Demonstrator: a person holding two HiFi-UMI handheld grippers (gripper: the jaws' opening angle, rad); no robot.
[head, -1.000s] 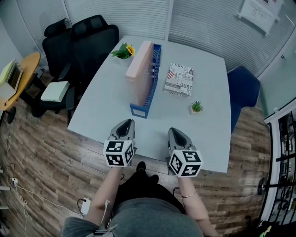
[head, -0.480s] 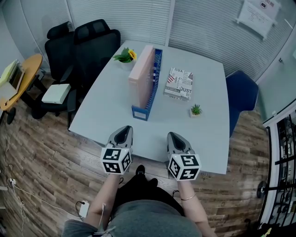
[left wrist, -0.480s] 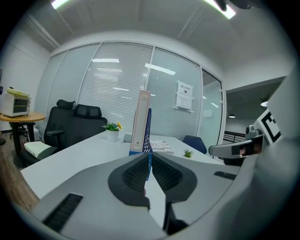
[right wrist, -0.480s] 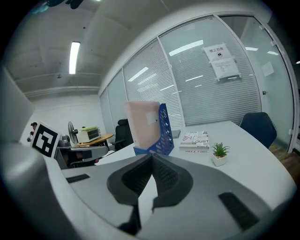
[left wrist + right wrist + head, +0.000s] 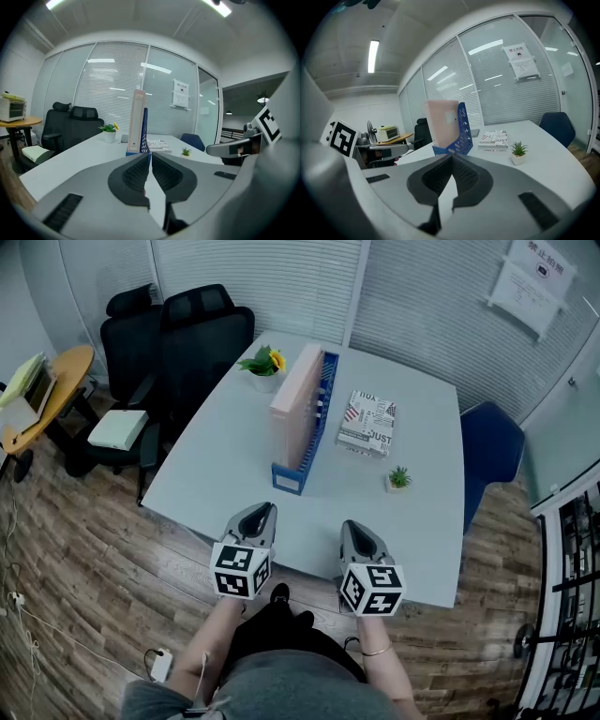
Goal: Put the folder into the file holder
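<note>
A pink folder (image 5: 292, 397) stands upright inside the blue file holder (image 5: 310, 432) in the middle of the white table (image 5: 225, 465). The left gripper view shows the folder (image 5: 138, 119) and holder (image 5: 145, 125) straight ahead. In the right gripper view the folder (image 5: 440, 121) and holder (image 5: 463, 125) sit slightly left. My left gripper (image 5: 263, 510) and right gripper (image 5: 349, 526) hover side by side at the table's near edge, well short of the holder. Both are shut and empty, as each gripper view confirms for the left gripper (image 5: 149, 154) and the right gripper (image 5: 451, 157).
A potted plant with a yellow flower (image 5: 265, 367) stands behind the holder. A stack of books (image 5: 368, 423) and a small green plant (image 5: 398, 478) lie to its right. Black chairs (image 5: 187, 338) stand at the left, a blue chair (image 5: 492, 442) at the right.
The head view has shifted a little, so the table sits slightly lower and further right in the picture. Both grippers stay shut at the near edge; the folder has not moved.
</note>
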